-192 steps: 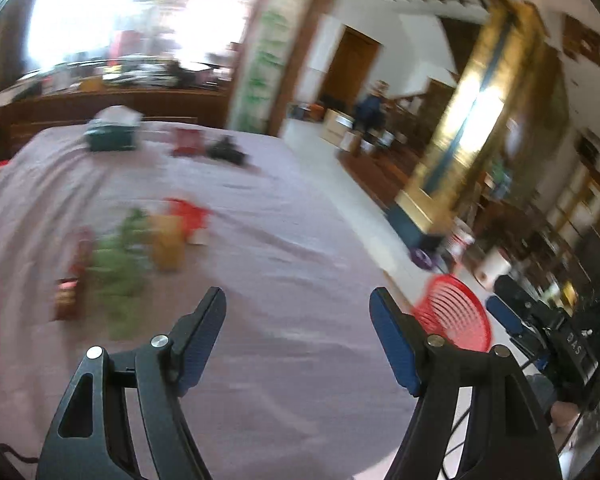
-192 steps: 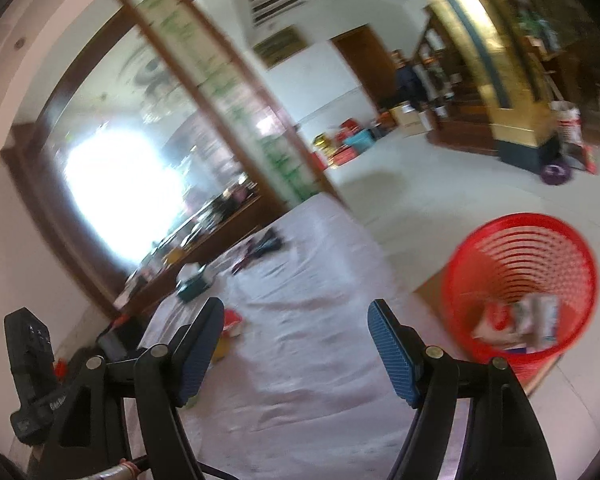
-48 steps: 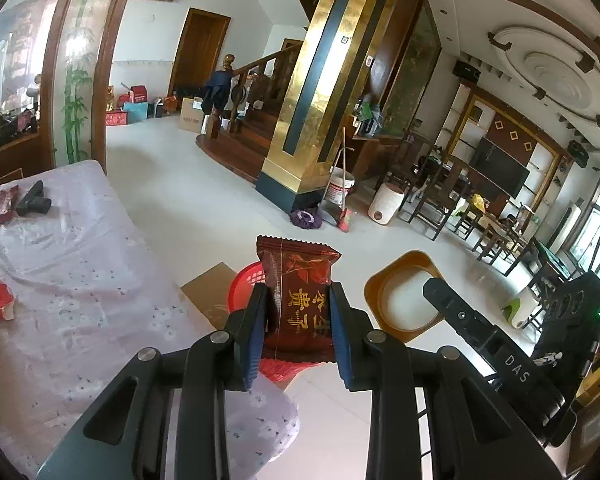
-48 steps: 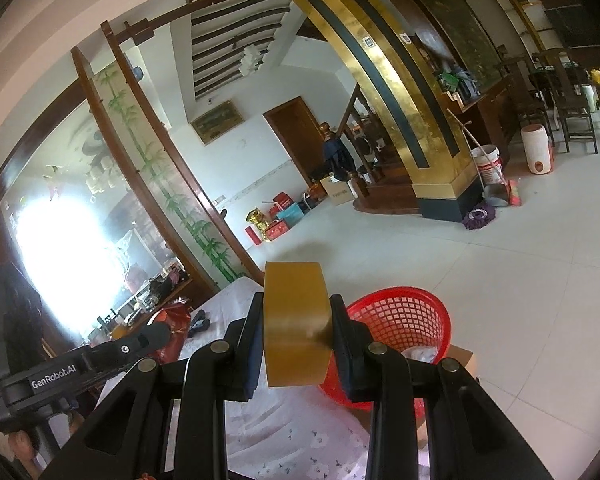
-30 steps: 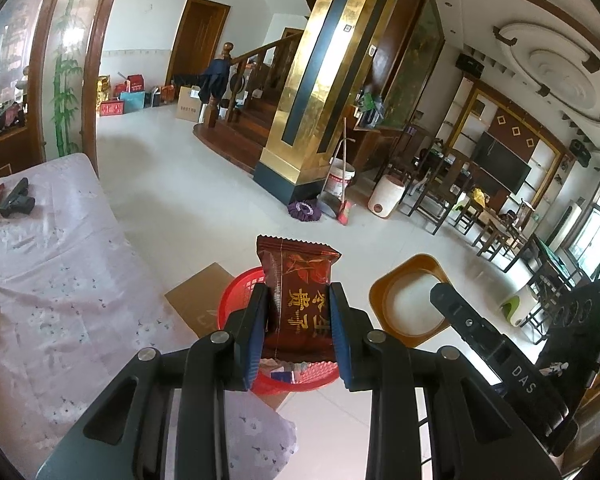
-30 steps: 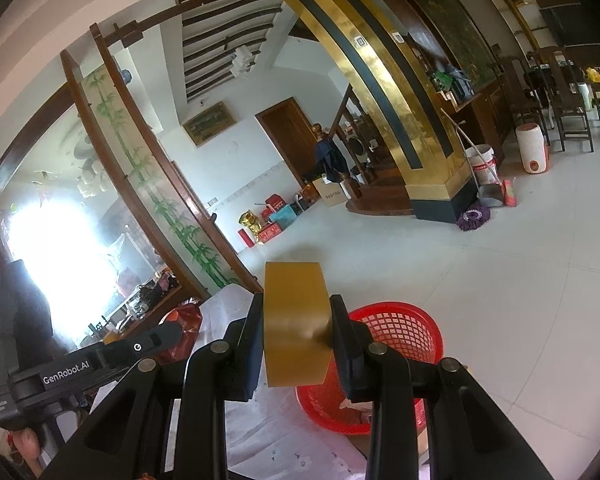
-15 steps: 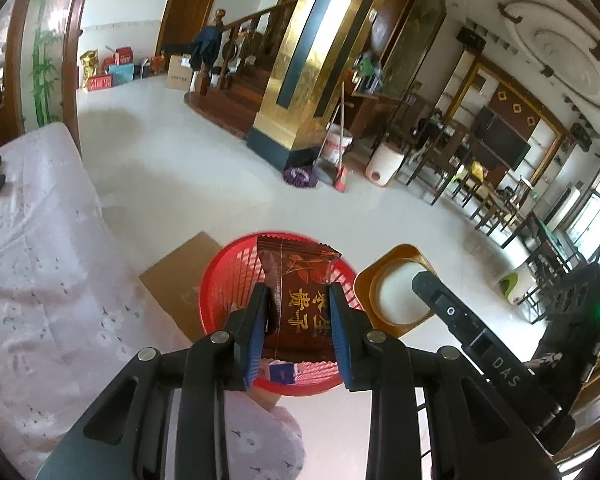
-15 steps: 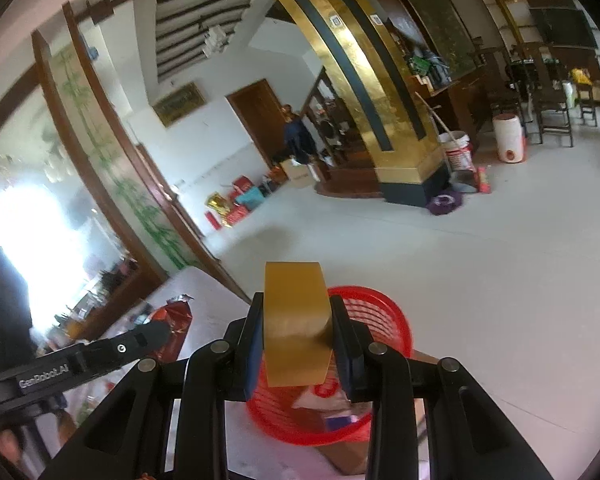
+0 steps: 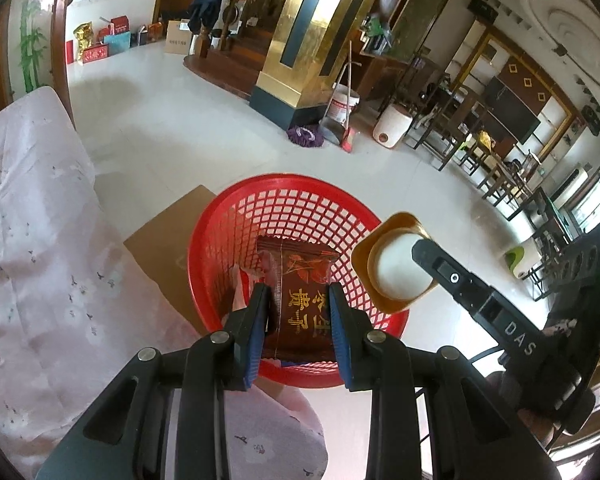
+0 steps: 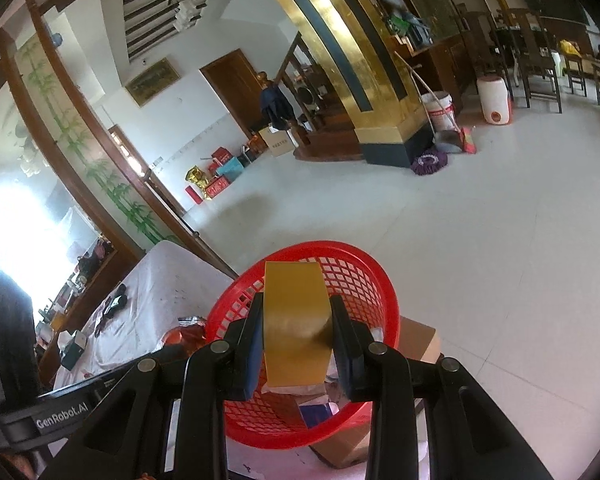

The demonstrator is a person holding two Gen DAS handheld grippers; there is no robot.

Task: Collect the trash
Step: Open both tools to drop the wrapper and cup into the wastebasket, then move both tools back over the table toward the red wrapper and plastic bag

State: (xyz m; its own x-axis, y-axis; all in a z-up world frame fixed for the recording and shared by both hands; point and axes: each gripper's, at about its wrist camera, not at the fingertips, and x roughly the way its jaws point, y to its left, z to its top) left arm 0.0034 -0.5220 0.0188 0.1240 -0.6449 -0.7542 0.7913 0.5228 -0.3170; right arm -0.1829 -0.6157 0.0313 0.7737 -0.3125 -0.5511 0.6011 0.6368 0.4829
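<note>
At the far left of the left wrist view lies the table covered with a pale pink cloth with small flower prints (image 9: 40,240), and its edge hangs just beside a flat piece of brown cardboard (image 9: 168,248) on the white tiled floor (image 9: 160,132). On this cardboard stands the round red plastic mesh basket (image 9: 300,192), with some wrappers inside it. The left gripper (image 9: 298,312) is above the basket opening and its blue pads are clenched on a dark red-brown snack packet with gold characters (image 9: 304,300), which stands upright between them. To the right of the packet, near the basket rim, is a gold-coloured plastic cup with a white inside (image 9: 392,264) — it is grasped by the right gripper (image 9: 424,256), whose black body comes in from the lower right. In the right wrist view the table cloth is again at the left, then the basket (image 10: 356,256) in the middle, with paper and packets at its bottom. The right gripper (image 10: 298,320) is closed on the cup (image 10: 296,320), seen here from its gold side — held over the basket's opening.
</note>
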